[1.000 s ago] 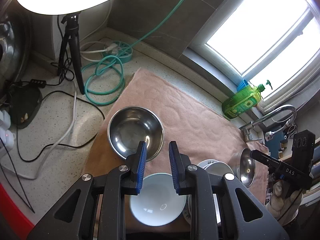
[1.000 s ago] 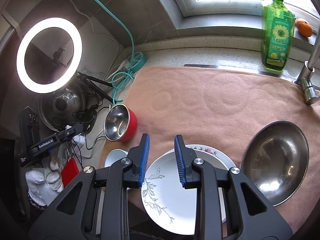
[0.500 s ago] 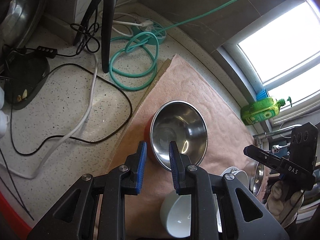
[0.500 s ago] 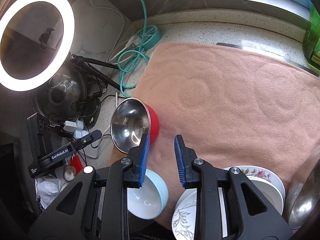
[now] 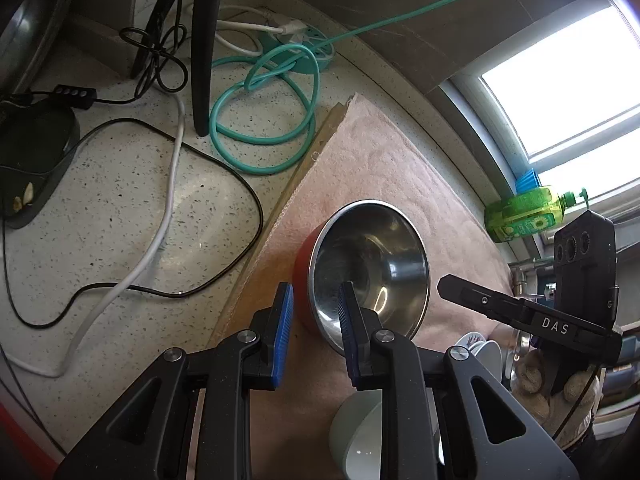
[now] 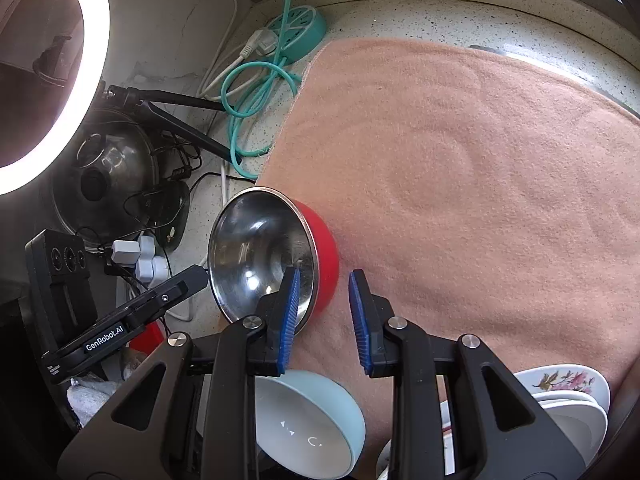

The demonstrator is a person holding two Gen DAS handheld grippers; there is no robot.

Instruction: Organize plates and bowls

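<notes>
A steel bowl with a red outside sits on the left part of the pink mat. My left gripper is open with its jaws astride the bowl's near left rim. My right gripper is open with its jaws astride the bowl's near right rim. A pale blue bowl lies below both grippers. Stacked white plates, one flowered, sit at the lower right of the right wrist view.
Coiled green cable and a teal power strip lie left of the mat, with black and white cords. A ring light on a tripod and a pot lid stand at left. A green soap bottle rests by the window.
Both grippers have moved in on the red steel bowl from either side and now straddle its rim. The plates have slid toward the frame edges. Jaws stayed open.
</notes>
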